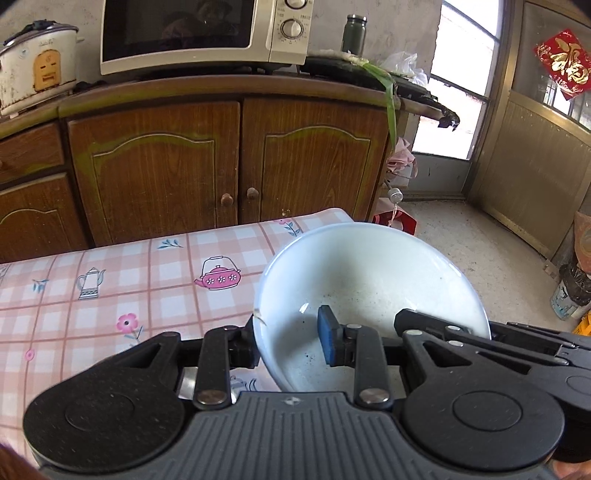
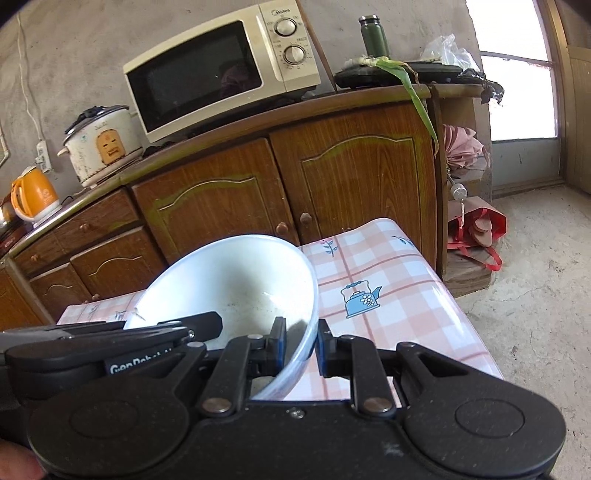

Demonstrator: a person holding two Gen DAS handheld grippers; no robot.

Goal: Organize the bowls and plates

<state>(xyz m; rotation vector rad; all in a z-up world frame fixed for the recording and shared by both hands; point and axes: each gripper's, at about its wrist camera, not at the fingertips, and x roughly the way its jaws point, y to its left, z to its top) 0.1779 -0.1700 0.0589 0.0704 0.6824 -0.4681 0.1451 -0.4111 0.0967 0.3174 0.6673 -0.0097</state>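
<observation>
A white bowl (image 1: 369,273) with dark specks inside is held tilted above the checked tablecloth (image 1: 110,295). My left gripper (image 1: 288,339) straddles its left rim, one finger outside and the blue pad (image 1: 327,332) inside. My right gripper (image 2: 301,345) straddles the bowl's (image 2: 229,280) right rim, one finger inside and one outside. Each gripper shows at the edge of the other's view. No plates are in view.
A wooden cabinet (image 1: 221,158) stands behind the table and carries a microwave (image 1: 207,33), a rice cooker (image 1: 37,66), an orange kettle (image 2: 31,197) and a green flask (image 2: 373,35). A red bag (image 2: 476,229) and concrete floor lie to the right.
</observation>
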